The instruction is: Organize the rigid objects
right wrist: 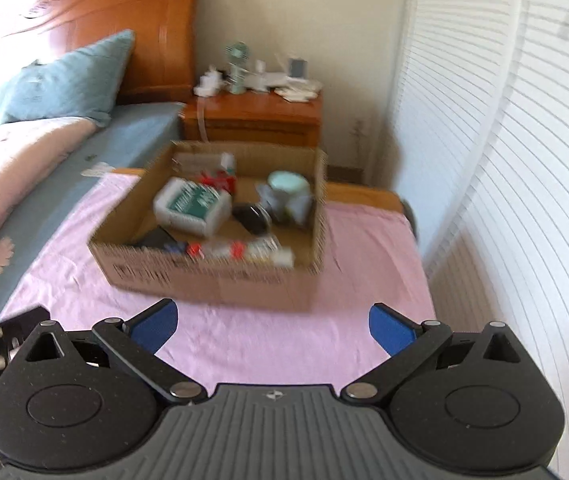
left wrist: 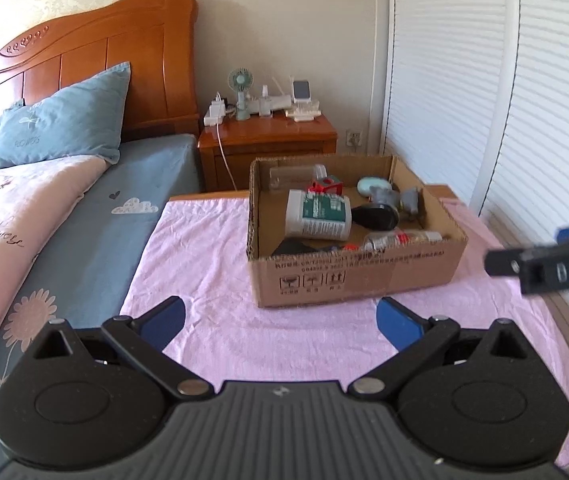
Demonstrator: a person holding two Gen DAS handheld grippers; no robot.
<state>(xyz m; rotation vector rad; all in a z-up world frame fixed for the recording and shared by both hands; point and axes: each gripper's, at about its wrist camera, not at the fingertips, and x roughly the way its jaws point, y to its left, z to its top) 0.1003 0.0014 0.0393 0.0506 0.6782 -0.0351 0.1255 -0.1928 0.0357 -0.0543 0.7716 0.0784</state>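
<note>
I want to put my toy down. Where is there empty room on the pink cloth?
The pink cloth is bare between the box and the bed, and in front of the box by both open grippers. Inside the box it's crowded with bottles and small things.

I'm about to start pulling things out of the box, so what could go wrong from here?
The items in the cardboard box lie jumbled, so lifting the white bottle may drag neighbours along. The box sits on a loose pink cloth and might slide if nudged. The open left gripper and right gripper could collide.

Both wrist views face the cardboard box (left wrist: pixel 354 280) nearby, sharing it.
</note>
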